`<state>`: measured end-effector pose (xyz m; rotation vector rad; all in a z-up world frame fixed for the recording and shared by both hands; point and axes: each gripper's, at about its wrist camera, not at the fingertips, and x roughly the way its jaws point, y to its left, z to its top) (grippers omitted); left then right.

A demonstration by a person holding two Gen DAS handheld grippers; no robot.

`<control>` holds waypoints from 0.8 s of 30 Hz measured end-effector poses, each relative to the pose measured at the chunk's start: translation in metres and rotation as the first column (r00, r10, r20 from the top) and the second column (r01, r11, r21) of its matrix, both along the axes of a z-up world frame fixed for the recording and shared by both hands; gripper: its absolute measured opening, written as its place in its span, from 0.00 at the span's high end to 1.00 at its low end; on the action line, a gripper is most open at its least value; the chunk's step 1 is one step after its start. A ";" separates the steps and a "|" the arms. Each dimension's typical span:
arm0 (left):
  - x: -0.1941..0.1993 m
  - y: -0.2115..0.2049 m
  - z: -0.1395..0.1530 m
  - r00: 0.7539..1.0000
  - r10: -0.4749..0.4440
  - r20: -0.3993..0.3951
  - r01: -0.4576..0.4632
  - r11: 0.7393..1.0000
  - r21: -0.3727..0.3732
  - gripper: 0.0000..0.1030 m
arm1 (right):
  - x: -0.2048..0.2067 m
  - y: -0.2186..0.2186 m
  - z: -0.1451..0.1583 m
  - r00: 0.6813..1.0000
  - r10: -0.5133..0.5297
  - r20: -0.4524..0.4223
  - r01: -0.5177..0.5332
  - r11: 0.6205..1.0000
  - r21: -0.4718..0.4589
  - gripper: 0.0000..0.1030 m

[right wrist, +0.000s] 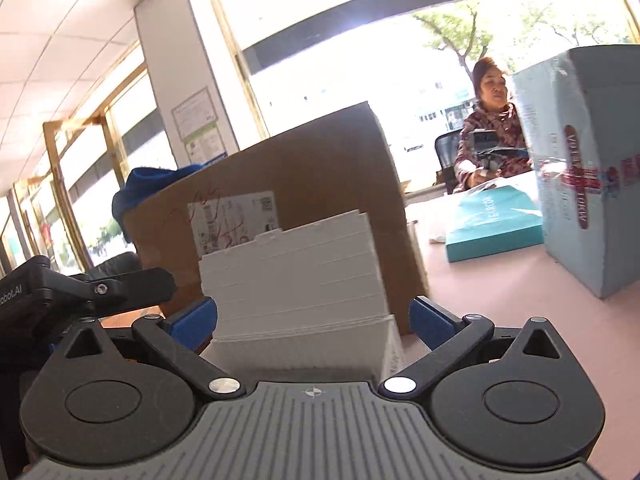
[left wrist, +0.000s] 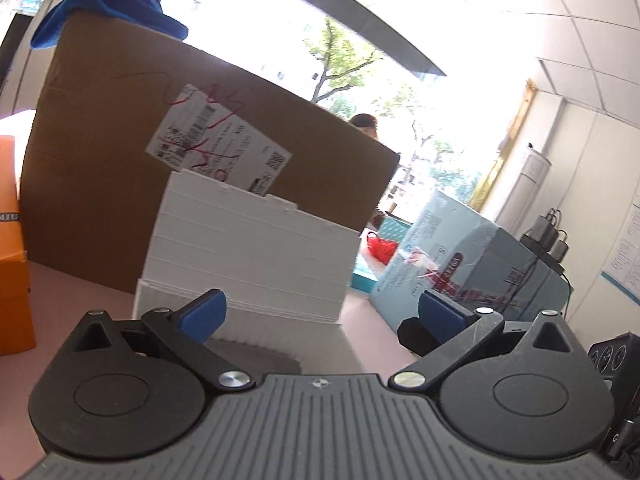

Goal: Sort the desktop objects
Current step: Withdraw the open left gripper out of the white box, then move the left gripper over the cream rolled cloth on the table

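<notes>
A white stepped desk organizer [left wrist: 248,248] stands on the pink table right in front of both grippers, against a large cardboard box [left wrist: 100,200]. My left gripper [left wrist: 322,314] is open; its left blue pad overlaps the organizer's lower left corner and its right pad is off to the organizer's right. In the right wrist view the organizer [right wrist: 296,272] sits between the spread blue pads of my right gripper [right wrist: 312,320], which is open and holds nothing. Whether any pad touches the organizer is unclear.
A blue cloth [left wrist: 112,4] lies on the cardboard box [right wrist: 320,168]. An orange box [left wrist: 12,260] stands at the left. A tall light-blue box [right wrist: 592,184] and a flat teal box [right wrist: 492,220] are at the right. A person [right wrist: 492,140] sits behind the table.
</notes>
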<state>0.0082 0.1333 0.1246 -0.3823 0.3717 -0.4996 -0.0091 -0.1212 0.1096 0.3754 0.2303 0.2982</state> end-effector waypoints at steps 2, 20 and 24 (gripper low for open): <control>-0.010 -0.014 -0.001 0.999 -0.032 0.044 0.031 0.999 0.026 0.00 | -0.018 -0.022 -0.005 0.998 -0.053 0.023 0.053 0.998 0.016 0.00; -0.041 -0.118 -0.094 0.969 -0.242 -0.040 0.245 0.948 0.202 0.00 | -0.119 -0.141 -0.073 0.953 -0.302 -0.009 0.301 0.946 0.120 0.00; -0.038 -0.129 -0.111 0.969 -0.233 -0.079 0.246 0.935 0.257 0.00 | -0.138 -0.160 -0.077 0.929 -0.370 -0.001 0.367 0.921 0.127 0.00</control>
